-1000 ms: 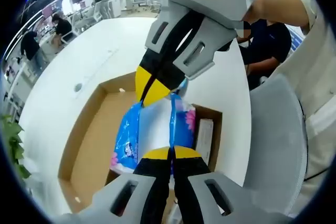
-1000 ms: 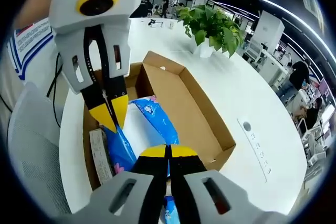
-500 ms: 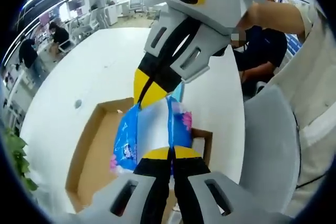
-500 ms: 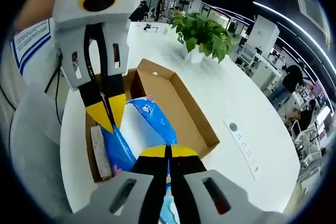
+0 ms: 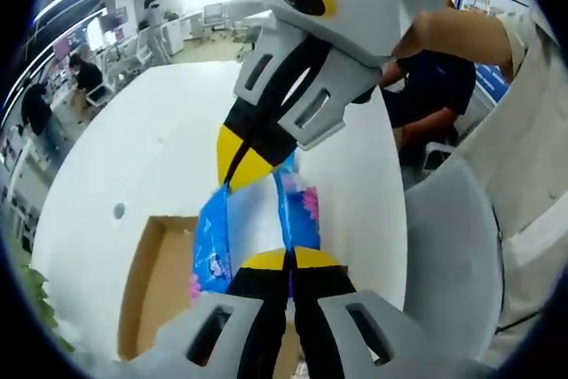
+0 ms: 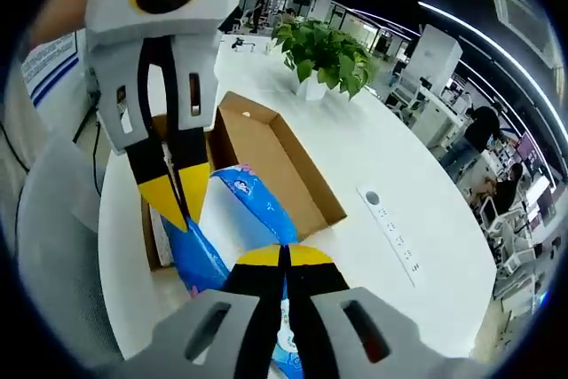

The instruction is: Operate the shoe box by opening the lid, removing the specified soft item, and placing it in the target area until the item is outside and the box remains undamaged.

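1. The soft item, a blue and white plastic pack [image 5: 257,219] with pink flower print, hangs in the air above the open shoe box [image 6: 266,153], held at two opposite edges; in the right gripper view the pack [image 6: 235,219] covers the near part of the box.

2. The left claw [image 5: 288,259] is pressed together on the pack's near edge in its own view, yellow tips meeting on the film. In the right gripper view it comes in from 11 o'clock, pinching the pack's far corner [image 6: 175,197].

3. The right claw [image 6: 284,256] likewise pinches the pack, jaws closed on it. In the left gripper view it reaches down from 1 o'clock and grips the pack's top edge [image 5: 244,161].

4. The box sits lidless on a white round table [image 6: 390,157]; its brown floor [image 5: 160,281] shows at 8 o'clock in the left gripper view. A potted plant [image 6: 324,51] stands beyond the box at 12 o'clock in the right gripper view.

5. Judged from this, the removal step is in hand: the pack looks clear of the box walls. The next move calls for carrying it sideways over bare table, both claws level, then lowering it before either lets go.
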`<state>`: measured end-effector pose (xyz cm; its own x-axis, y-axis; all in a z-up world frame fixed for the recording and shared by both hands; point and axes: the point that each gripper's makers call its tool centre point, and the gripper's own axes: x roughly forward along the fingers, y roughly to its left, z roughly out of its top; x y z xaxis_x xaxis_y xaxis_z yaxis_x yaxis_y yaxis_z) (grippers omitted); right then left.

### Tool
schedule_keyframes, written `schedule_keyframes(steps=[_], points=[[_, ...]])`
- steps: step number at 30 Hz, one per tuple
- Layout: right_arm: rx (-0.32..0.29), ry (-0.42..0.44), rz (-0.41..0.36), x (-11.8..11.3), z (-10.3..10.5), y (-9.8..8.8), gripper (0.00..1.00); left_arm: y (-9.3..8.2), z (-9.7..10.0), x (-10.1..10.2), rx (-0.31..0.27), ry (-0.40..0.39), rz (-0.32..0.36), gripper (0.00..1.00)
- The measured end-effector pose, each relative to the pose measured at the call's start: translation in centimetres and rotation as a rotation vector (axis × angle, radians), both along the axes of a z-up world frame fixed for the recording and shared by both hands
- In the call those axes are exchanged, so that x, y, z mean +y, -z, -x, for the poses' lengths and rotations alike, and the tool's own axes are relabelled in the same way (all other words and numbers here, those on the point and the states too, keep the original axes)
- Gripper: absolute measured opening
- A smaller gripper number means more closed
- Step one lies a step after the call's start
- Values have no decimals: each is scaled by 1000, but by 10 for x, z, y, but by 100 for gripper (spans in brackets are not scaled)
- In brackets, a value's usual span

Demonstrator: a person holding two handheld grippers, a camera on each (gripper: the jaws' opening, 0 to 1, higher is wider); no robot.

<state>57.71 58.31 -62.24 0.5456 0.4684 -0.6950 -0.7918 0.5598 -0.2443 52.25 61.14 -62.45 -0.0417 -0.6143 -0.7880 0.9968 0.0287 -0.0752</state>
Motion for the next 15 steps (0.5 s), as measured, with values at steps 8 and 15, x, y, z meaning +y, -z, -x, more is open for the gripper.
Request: schedule_keyframes(steps=[8,15], points=[[5,32,7,-30,4,5,0,3,4,-27,1,34,6,0],[0,48,19,-57,9,8,0,8,7,-53,5,58,18,0]])
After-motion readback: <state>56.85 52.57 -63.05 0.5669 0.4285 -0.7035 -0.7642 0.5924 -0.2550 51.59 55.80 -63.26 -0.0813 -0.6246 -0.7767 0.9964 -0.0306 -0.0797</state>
